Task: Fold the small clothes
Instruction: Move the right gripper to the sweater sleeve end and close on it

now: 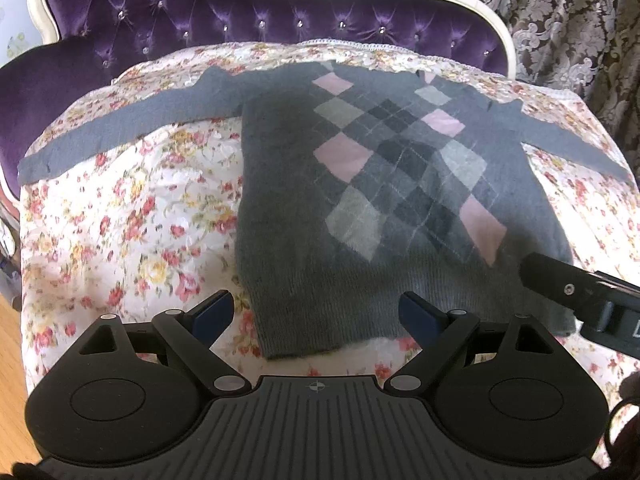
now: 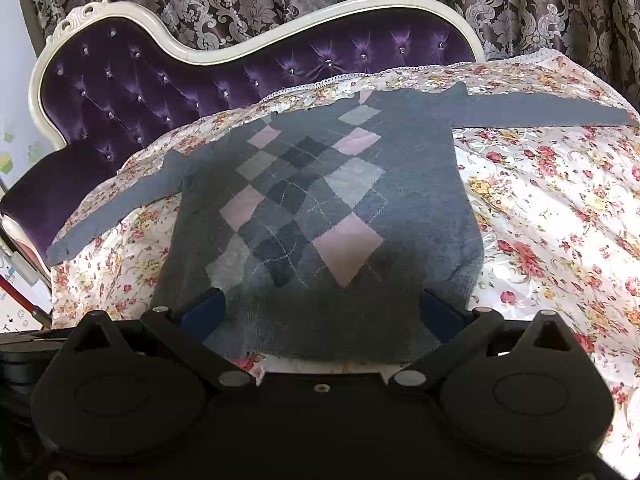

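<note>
Left wrist view: the grey argyle sweater (image 1: 392, 184) lies flat, sleeves spread, on the floral cloth (image 1: 132, 216); the left gripper (image 1: 316, 312) stands wide open over the hem's left corner, holding nothing; right wrist view: the right gripper (image 2: 320, 312) gapes wide over the hem, empty.

A purple tufted sofa (image 2: 132, 92) with a curved cream frame carries everything. Its seat is covered by a white cloth (image 1: 132, 216) printed with red and yellow flowers and edged with lace at the back. Lying flat on the cloth is a small grey sweater (image 2: 320, 200), front side up, with a diamond pattern of pink, pale grey and dark grey down its middle. Both sleeves stretch straight out to the sides, and the hem lies nearest the cameras.
</note>
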